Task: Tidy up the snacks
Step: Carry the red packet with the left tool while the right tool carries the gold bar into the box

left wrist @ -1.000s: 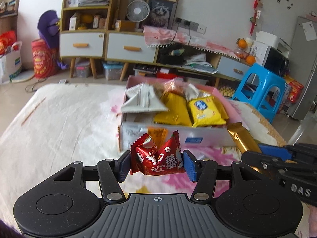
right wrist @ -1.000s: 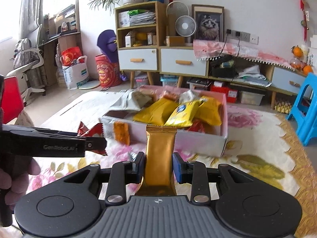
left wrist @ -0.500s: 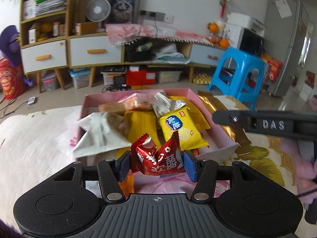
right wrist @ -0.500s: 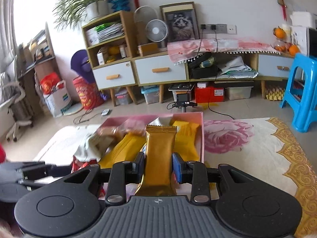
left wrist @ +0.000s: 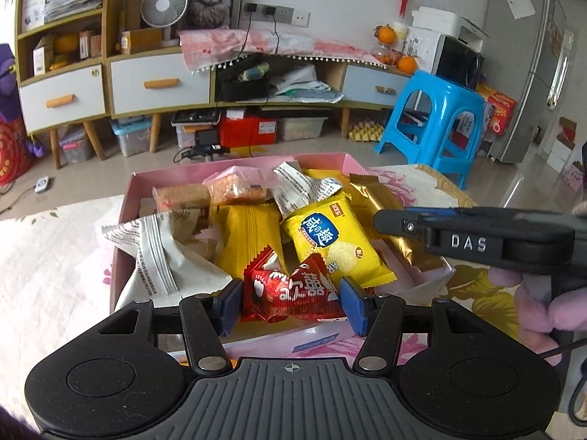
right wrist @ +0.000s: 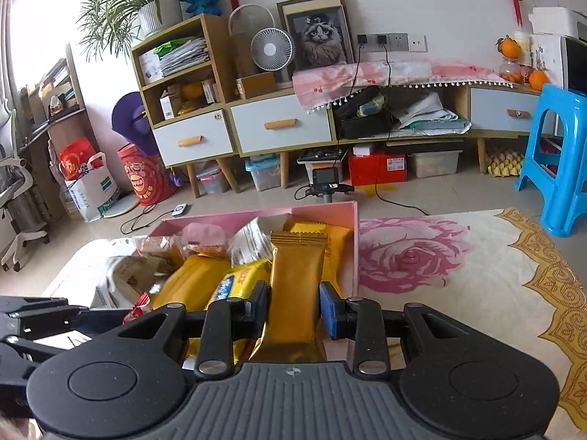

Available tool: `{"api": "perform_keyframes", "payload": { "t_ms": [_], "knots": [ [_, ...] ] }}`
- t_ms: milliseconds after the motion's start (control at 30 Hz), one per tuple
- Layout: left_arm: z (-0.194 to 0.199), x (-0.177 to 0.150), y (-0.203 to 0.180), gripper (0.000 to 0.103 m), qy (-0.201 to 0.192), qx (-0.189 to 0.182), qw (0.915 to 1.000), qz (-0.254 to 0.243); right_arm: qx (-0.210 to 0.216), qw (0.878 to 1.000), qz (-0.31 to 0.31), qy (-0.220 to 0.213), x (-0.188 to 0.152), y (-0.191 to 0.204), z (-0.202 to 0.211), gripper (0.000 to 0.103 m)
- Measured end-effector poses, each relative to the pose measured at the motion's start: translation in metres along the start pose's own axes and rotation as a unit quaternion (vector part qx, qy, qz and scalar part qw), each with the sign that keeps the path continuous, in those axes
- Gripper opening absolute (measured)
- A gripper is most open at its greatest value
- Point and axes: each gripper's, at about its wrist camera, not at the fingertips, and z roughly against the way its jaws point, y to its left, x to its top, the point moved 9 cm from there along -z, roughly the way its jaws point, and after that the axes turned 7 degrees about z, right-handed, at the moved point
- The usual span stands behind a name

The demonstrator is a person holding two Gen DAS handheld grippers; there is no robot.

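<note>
My left gripper (left wrist: pixel 290 304) holds a crumpled red snack packet (left wrist: pixel 290 293) over the near end of the pink box (left wrist: pixel 124 220). Its jaws are opening, and the blue pads still touch the packet's sides. The box is full of snacks, among them a yellow chips packet (left wrist: pixel 330 242) and a white packet (left wrist: pixel 161 256). My right gripper (right wrist: pixel 293 308) is shut on a long gold bar (right wrist: pixel 297 275) pointing away from me, above the right side of the box (right wrist: pixel 356 242). In the left wrist view the right gripper (left wrist: pixel 381 216) reaches in from the right with the gold bar (left wrist: pixel 370 190).
The box lies on a flowered cloth (right wrist: pixel 422 256) covering the table. A blue plastic stool (left wrist: pixel 433 121) stands on the floor beyond the table's right corner. A low cabinet with drawers (right wrist: pixel 279 124) runs along the back wall. A person's hand (left wrist: pixel 543 304) grips the right tool.
Both grippers have moved in over the pink box, carrying their snacks; the box now lies directly under them. The left jaws stand slightly wider around the red packet.
</note>
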Motion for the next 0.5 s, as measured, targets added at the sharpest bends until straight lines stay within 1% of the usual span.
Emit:
{"api": "perform_keyframes", "payload": {
  "t_ms": [167,300,367,500],
  "knots": [
    [-0.005,-0.001,0.007,0.056,0.005,-0.012,0.9995,0.029,-0.002,1.0,-0.002,0.007,-0.005,-0.005,-0.003,0.022],
    [-0.01,-0.001,0.013,0.055,0.008,-0.01,0.9986,0.051,-0.003,1.0,0.002,0.01,-0.008,-0.003,-0.005,0.022],
    [-0.011,0.0,0.013,0.054,0.01,-0.005,0.9988,0.048,-0.004,1.0,0.003,0.009,-0.008,-0.003,-0.005,0.022],
    [-0.011,-0.002,0.009,0.054,0.01,0.006,0.9995,0.028,-0.003,1.0,0.002,0.009,-0.008,-0.002,-0.004,0.023]
  ]
}}
